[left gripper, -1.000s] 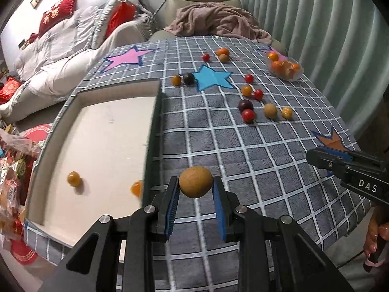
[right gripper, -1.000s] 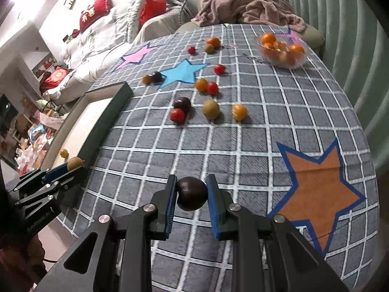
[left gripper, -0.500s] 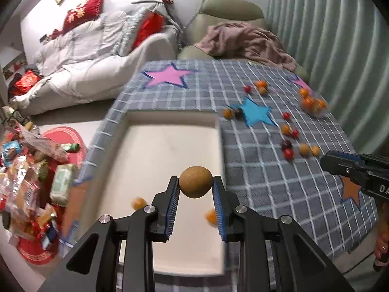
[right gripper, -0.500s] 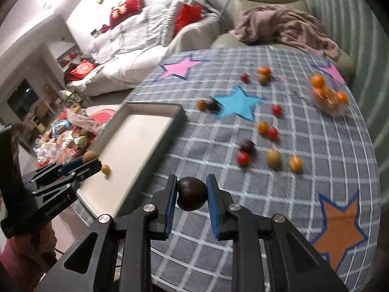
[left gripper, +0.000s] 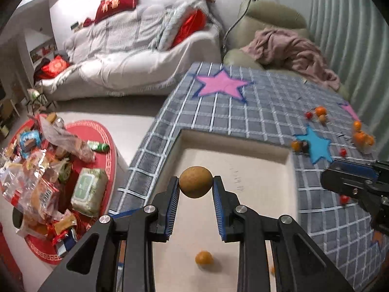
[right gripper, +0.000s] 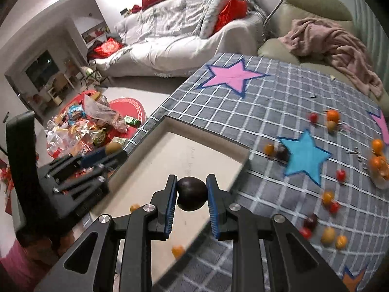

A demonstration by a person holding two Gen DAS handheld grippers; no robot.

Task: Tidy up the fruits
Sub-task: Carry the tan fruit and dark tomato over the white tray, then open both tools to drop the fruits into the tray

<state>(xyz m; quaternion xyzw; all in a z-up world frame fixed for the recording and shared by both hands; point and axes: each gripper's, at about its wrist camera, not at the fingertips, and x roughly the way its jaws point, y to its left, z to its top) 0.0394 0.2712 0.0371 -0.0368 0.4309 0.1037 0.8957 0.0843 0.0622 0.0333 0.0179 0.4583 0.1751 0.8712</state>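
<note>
My left gripper is shut on a round tan-brown fruit and hangs over the cream tray. My right gripper is shut on a dark purple fruit above the tray's right side. Two small orange fruits lie in the tray near its front. The right gripper's tip shows at the right of the left wrist view; the left gripper with its tan fruit shows at the left of the right wrist view.
Several small red, orange and dark fruits lie scattered on the checked star-pattern tablecloth. A clear bowl of oranges sits at the right edge. Left of the table, a red tray of snack packets rests on the floor. A sofa and armchair stand behind.
Both grippers have swung left from over the tablecloth to over the tray, each still gripping its fruit; the views have rolled and the floor clutter has come into sight.
</note>
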